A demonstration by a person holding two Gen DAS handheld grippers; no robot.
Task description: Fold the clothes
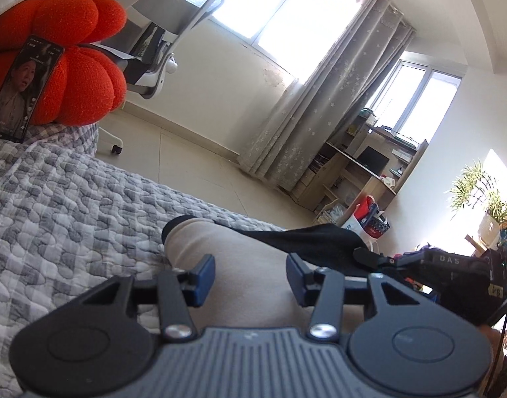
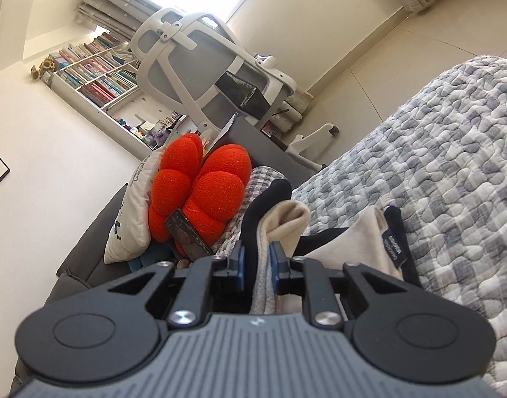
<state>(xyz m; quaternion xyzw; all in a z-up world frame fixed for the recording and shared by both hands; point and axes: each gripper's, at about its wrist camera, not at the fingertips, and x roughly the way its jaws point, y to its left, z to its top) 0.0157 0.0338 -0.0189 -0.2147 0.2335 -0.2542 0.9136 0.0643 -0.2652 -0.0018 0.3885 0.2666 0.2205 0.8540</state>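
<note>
A beige garment with black trim point(image 1: 240, 258) lies on the grey patterned quilt point(image 1: 71, 205), its black-cuffed sleeve end point(image 1: 177, 227) pointing away from me. My left gripper point(image 1: 250, 277) hovers low over it. Its blue pads point(image 1: 205, 277) stand well apart, and the beige cloth fills the gap without being pinched. My right gripper point(image 2: 257, 263) is shut on a bunched fold of the garment point(image 2: 280, 225), beige, grey and black layers squeezed between its pads. In the left wrist view the right gripper point(image 1: 366, 253) sits at the right, on the black part of the cloth.
An orange puffy cushion point(image 2: 200, 189) with a phone point(image 2: 187, 235) leaning on it and a white pillow point(image 2: 127, 229) lie at the bed's head. A grey office chair point(image 2: 200, 66) stands beside the bed. Bookshelf point(image 2: 94, 69), curtains point(image 1: 319, 106), desk point(image 1: 359, 169) and plants point(image 1: 485, 195) line the walls.
</note>
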